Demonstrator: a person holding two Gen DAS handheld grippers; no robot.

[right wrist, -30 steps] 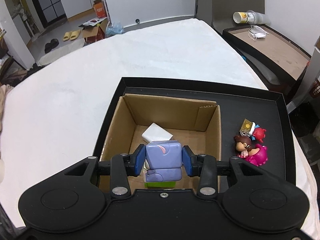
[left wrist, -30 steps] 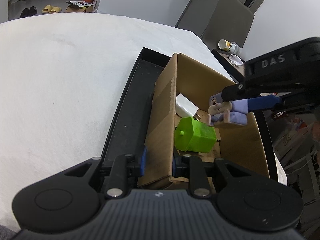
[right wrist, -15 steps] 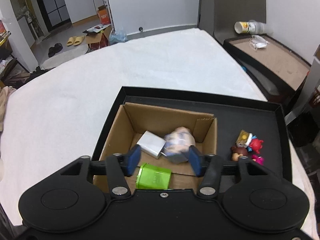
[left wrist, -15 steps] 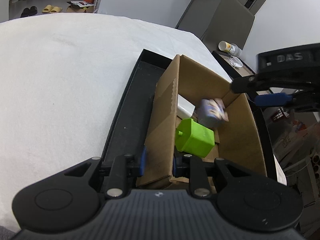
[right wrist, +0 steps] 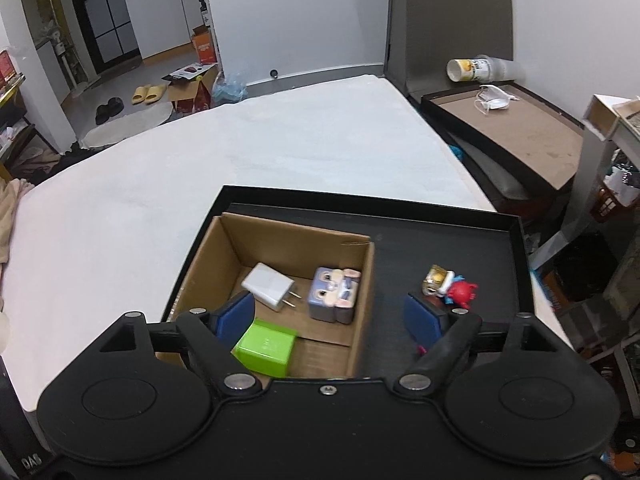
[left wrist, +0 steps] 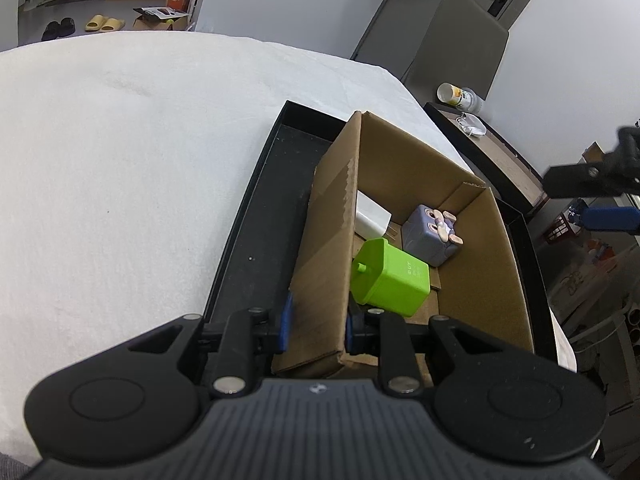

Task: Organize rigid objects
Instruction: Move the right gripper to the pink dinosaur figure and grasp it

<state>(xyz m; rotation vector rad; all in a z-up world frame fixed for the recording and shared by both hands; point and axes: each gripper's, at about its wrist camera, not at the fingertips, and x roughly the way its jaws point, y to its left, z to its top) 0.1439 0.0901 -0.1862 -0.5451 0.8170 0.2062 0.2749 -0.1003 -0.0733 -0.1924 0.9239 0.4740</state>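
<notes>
White cloth covers the broad table point(right wrist: 280, 152), and a shallow black rectangular tray point(right wrist: 460, 236) sits on it near the edge. Inside the tray, at its left end, stands an open brown cardboard box point(right wrist: 296, 240).

Three items lie on the box floor:
- a white wall-plug charger point(right wrist: 267, 285), prongs pointing toward the box centre, at the far left;
- a lavender cube-shaped cartoon figurine point(right wrist: 334, 294), tipped on its side, just beside the charger's prongs and close to the right wall;
- a lime-green plastic block point(right wrist: 266, 346) at the near side, partly hidden behind the right gripper's finger.

On the bare tray floor right of the box, a small cluster of toy figurines point(right wrist: 450, 286), red and yellow among them, sits well apart from the box contents; part of it is hidden behind a blue finger pad.

The left gripper point(left wrist: 318, 320) is clamped on the near left wall of the cardboard box, one blue pad outside the wall and the other inside, close to the green block. The right gripper point(right wrist: 330, 316) hangs above the tray with its jaws spread wide and nothing between them; one pad is over the box interior, the other over the tray beside the toy cluster.

Beyond the table, a second tray point(right wrist: 516, 120) holds a face mask point(right wrist: 494, 98) and a tipped paper cup point(right wrist: 472, 70).
</notes>
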